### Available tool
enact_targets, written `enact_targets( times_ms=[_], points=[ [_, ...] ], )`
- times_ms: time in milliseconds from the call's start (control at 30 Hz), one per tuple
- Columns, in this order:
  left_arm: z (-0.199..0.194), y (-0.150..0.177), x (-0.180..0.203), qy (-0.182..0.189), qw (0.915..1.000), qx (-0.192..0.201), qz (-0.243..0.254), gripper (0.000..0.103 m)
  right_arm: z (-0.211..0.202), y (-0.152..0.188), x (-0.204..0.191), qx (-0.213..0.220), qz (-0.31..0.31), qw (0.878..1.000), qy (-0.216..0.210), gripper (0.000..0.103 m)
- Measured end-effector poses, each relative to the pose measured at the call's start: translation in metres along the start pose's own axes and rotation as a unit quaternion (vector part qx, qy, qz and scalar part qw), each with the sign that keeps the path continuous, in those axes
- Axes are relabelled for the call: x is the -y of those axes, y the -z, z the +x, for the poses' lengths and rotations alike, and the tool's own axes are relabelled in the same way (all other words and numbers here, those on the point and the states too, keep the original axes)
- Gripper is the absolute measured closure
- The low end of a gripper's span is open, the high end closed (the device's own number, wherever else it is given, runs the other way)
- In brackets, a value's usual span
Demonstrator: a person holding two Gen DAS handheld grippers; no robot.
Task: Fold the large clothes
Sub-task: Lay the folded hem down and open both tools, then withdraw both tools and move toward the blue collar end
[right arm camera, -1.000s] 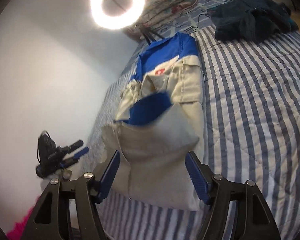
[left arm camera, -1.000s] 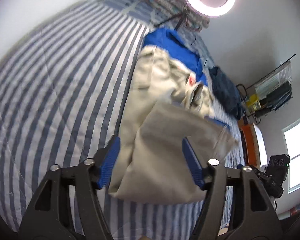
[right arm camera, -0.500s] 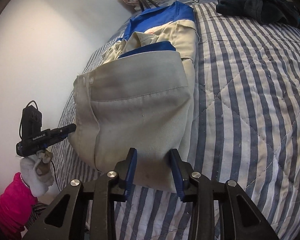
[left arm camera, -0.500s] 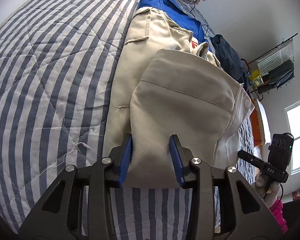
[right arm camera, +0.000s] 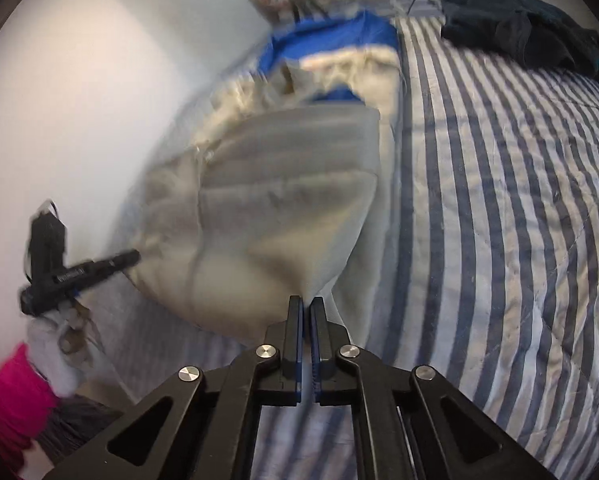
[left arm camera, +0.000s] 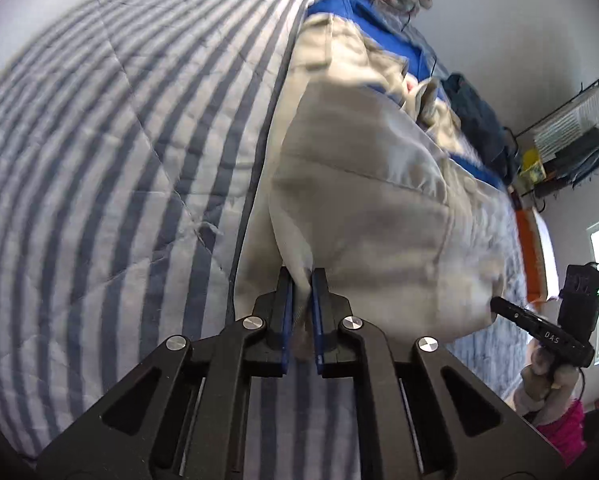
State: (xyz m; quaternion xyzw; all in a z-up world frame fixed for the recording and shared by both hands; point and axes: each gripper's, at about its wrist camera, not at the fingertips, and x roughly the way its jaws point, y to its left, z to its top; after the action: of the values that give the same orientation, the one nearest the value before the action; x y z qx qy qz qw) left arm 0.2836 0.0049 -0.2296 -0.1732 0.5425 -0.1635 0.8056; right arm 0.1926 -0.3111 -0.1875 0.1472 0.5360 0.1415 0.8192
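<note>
Plainly, the striped bed (left arm camera: 99, 160) is serving as folding surface; the beige-and-blue jacket (left arm camera: 359, 200) is lying along it toward twelve o'clock. Left gripper (left arm camera: 301, 280) and right gripper (right arm camera: 306, 308) are each pinching its hem, readying a fold.

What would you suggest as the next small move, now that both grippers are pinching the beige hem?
Probably lift both corners together and carry them toward the blue collar end. The left gripper and right gripper are each shut on the near edge of the beige and blue jacket, which lies lengthwise on the striped quilt.
</note>
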Motion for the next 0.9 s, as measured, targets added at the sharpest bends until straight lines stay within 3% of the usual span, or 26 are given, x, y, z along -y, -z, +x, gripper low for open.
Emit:
enact_targets(
  times_ms=[100, 167, 200, 267, 400, 500, 633, 700, 800, 900],
  points=[
    [-0.007, -0.007, 0.009, -0.024, 0.9987, 0.028, 0.034, 0.088, 0.001, -0.001, -0.003, -0.001, -0.007, 1.000, 0.013, 0.101],
    [-0.020, -0.012, 0.009, -0.033, 0.9980, 0.041, 0.033, 0.087, -0.010, -0.004, -0.003, 0.009, 0.000, 1.000, 0.018, 0.095],
    [-0.026, -0.014, 0.010, -0.037, 0.9974, 0.050, 0.035, 0.087, -0.017, -0.004, -0.004, 0.018, -0.003, 0.999, 0.028, 0.085],
    [-0.041, -0.020, 0.017, -0.040, 0.9942, 0.085, 0.052, 0.087, -0.034, -0.005, -0.010, 0.059, -0.024, 0.997, 0.052, 0.075],
    [-0.040, -0.034, 0.042, -0.035, 0.9875, 0.097, 0.119, 0.087, -0.038, -0.015, -0.034, 0.110, -0.088, 0.988, 0.062, 0.075],
    [-0.021, -0.042, 0.053, -0.039, 0.9875, 0.081, 0.129, 0.087, -0.025, -0.028, -0.050, 0.130, -0.118, 0.983, 0.058, 0.075],
    [0.011, -0.057, 0.053, -0.055, 0.9899, 0.069, 0.111, 0.087, 0.000, -0.050, -0.053, 0.122, -0.110, 0.985, 0.056, 0.075],
    [0.029, -0.064, 0.052, -0.066, 0.9903, 0.056, 0.108, 0.087, 0.013, -0.062, -0.048, 0.111, -0.104, 0.985, 0.088, 0.075],
    [0.045, -0.069, 0.057, -0.093, 0.9843, 0.054, 0.140, 0.080, 0.034, -0.072, -0.031, 0.071, -0.082, 0.989, 0.102, 0.077],
    [0.049, -0.074, 0.051, -0.082, 0.9891, 0.054, 0.110, 0.079, 0.052, -0.070, -0.032, 0.052, -0.101, 0.985, 0.128, 0.079]
  ],
)
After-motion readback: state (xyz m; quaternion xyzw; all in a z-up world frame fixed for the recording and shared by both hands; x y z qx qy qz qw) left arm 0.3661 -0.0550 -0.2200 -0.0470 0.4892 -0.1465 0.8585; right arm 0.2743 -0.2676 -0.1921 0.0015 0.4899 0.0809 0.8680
